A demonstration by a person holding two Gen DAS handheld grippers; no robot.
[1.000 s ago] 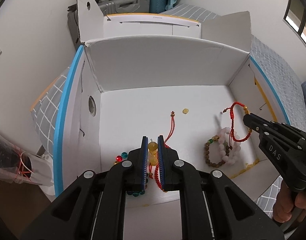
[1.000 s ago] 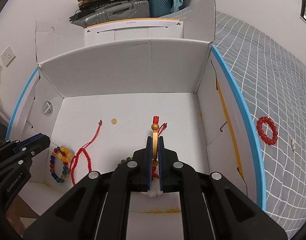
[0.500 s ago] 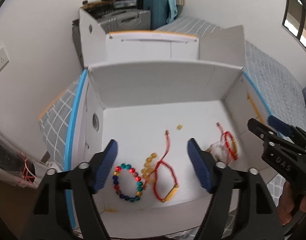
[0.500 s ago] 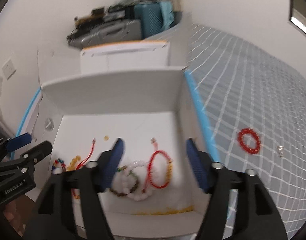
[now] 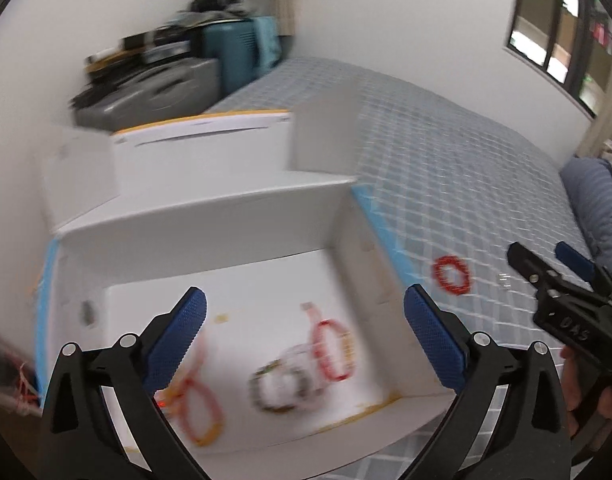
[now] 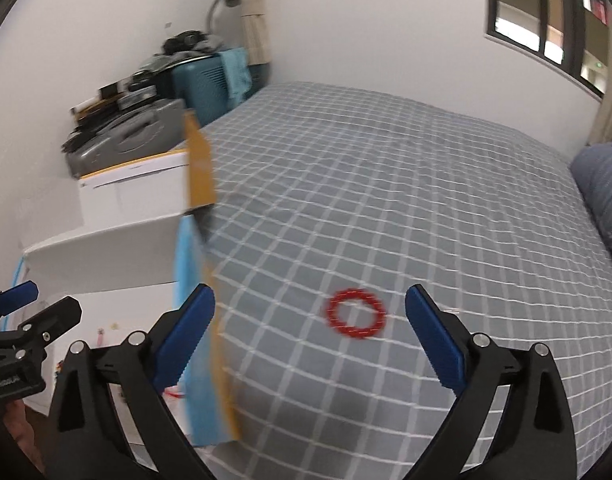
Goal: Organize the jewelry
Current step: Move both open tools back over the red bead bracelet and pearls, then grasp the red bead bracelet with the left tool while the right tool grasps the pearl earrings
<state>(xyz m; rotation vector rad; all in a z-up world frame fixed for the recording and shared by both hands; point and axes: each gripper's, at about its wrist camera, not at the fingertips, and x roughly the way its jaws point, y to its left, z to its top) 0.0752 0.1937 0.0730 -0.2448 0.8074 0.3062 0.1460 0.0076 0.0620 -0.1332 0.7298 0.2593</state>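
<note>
Above bed (image 6: 386,208), both grippers now released, fingers spread wide — bracelets left in white box (image 5: 210,220). Right gripper (image 6: 310,330) swung toward red bead bracelet (image 6: 356,314) on bedspread — next pick, likely.

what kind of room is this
Most likely a bedroom: a bed with a grey checked bedspread fills the view, suitcases are stacked in the corner, and a curtained window is set in the wall.

left tool (image 5: 306,336) opened, bracelets dropped; right tool (image 6: 310,332) opened, over red bracelet (image 6: 356,314)
</note>
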